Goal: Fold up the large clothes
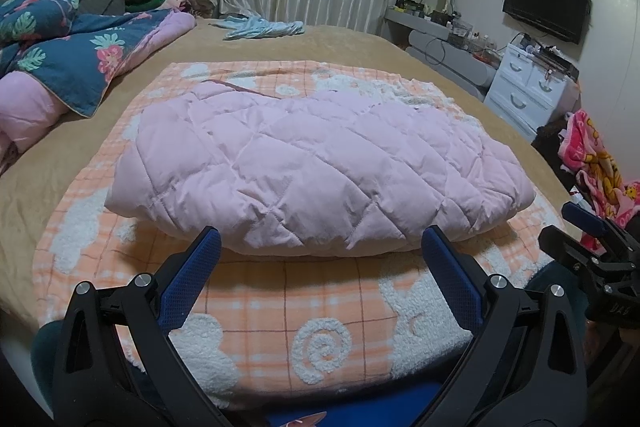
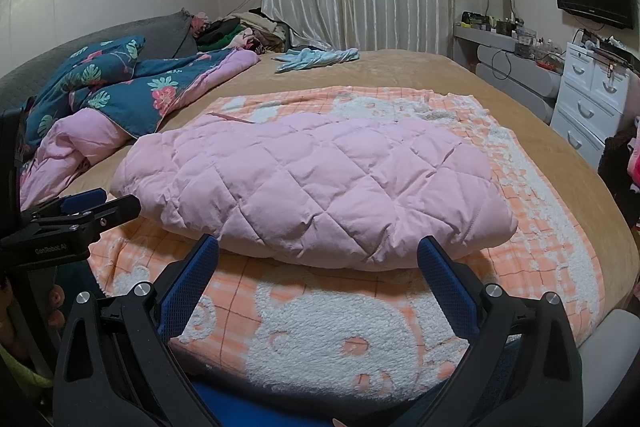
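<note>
A pink quilted jacket (image 1: 316, 163) (image 2: 316, 183) lies folded into a thick bundle on an orange-and-white checked towel blanket (image 1: 280, 315) (image 2: 320, 331) spread over the bed. My left gripper (image 1: 322, 247) stands open just short of the bundle's near edge, nothing between its blue fingers. My right gripper (image 2: 318, 253) is open too, in front of the same near edge, and holds nothing. The right gripper also shows at the right edge of the left wrist view, and the left gripper at the left edge of the right wrist view.
A tan bedspread (image 1: 360, 47) covers the bed. A blue floral quilt with pink lining (image 1: 80, 67) (image 2: 120, 91) is heaped at left. A light blue cloth (image 1: 264, 27) lies far back. White drawers (image 1: 528, 87), a shelf and a wall TV (image 1: 544, 3) stand right.
</note>
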### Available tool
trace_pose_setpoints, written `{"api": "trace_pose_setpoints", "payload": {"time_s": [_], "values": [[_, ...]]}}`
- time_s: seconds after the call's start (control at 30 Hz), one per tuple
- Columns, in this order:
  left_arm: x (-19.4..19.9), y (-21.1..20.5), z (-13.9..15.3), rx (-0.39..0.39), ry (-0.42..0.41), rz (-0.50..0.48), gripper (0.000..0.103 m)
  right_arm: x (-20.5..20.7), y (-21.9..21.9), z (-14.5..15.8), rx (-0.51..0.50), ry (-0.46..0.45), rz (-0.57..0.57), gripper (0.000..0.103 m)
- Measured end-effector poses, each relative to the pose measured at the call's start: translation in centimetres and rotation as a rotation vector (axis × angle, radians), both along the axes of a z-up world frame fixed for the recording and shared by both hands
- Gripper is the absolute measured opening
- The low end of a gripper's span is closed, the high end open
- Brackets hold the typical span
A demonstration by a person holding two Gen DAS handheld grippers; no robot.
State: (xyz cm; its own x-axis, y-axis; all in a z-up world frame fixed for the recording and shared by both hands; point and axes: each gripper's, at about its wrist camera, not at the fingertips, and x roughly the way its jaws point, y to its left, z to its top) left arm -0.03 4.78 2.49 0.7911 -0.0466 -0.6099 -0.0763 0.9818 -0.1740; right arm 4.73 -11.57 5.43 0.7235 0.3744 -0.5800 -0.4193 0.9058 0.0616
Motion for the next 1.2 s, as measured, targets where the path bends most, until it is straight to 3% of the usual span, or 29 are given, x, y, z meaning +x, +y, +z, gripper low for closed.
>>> {"api": "trace_pose_setpoints", "payload": {"time_s": [0.5,0.8,1.0,1.2], "values": [[-0.3,-0.1,0.4,0.008,-0.015,-0.013,0.094,-0.1,0.6,0.0,-0.023,-0.014,-0.017,0.099],[0.0,0.0,0.2,0.053,0.001,0.047,0.094,0.0,-0.3,0.5,-0.022,-0.034,-0.058,0.099],[1.2,2.8,-0.4,-0.017,0.025,0.1,0.094,0.6,-3.5,1.2,0.012,-0.049,-0.148,0.099],[2.7,8.5,-0.5,-0.023,0.045,0.24,0.094,2.1,-11.1,2.2,0.048,-0.082,-0.35,0.099]]}}
